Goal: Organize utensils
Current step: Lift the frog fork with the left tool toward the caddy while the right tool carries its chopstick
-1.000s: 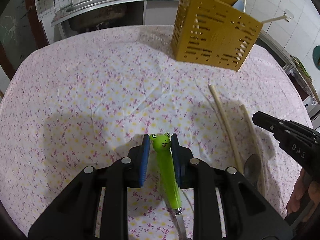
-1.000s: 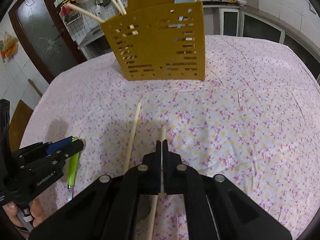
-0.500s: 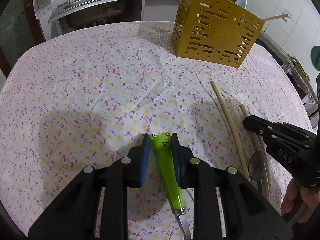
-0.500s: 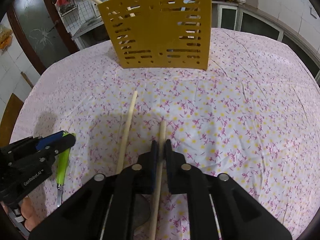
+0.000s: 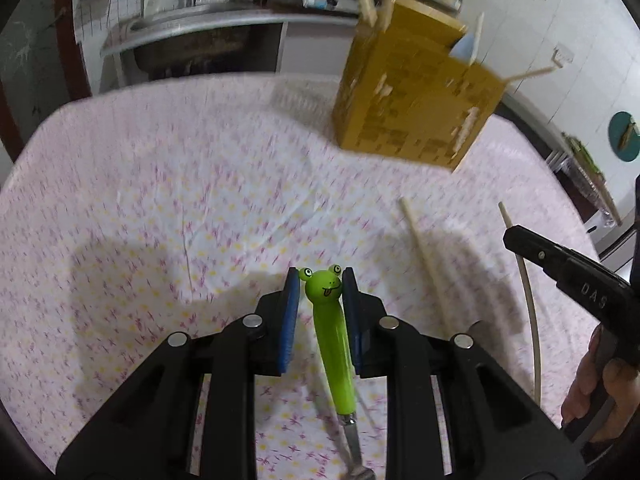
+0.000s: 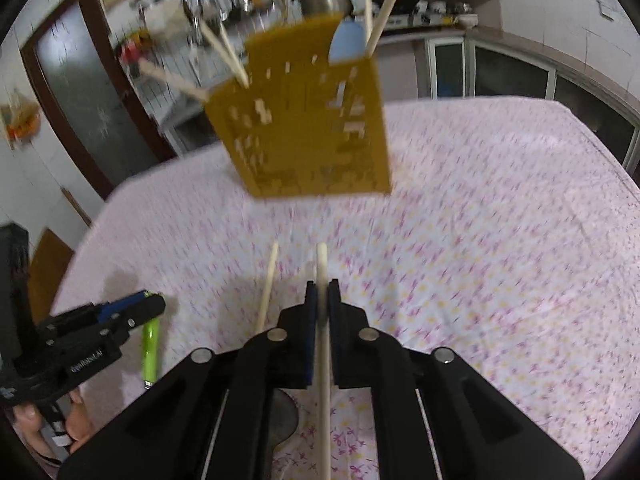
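Note:
My left gripper is shut on a green frog-head utensil and holds it above the floral cloth; its metal end hangs below. It also shows in the right wrist view. My right gripper is shut on a pale wooden stick, lifted off the cloth; it shows in the left wrist view. A second wooden stick lies on the cloth to its left. The yellow slotted utensil holder stands at the far side with several sticks and a blue spoon in it.
The table is covered by a pink floral cloth. A dark spoon bowl lies under my right gripper. A counter and sink stand behind the table, and a dark door is at the far left.
Both grippers have risen off the cloth with their utensils. The wooden stick is now lifted in my right gripper. The views are blurred from motion.

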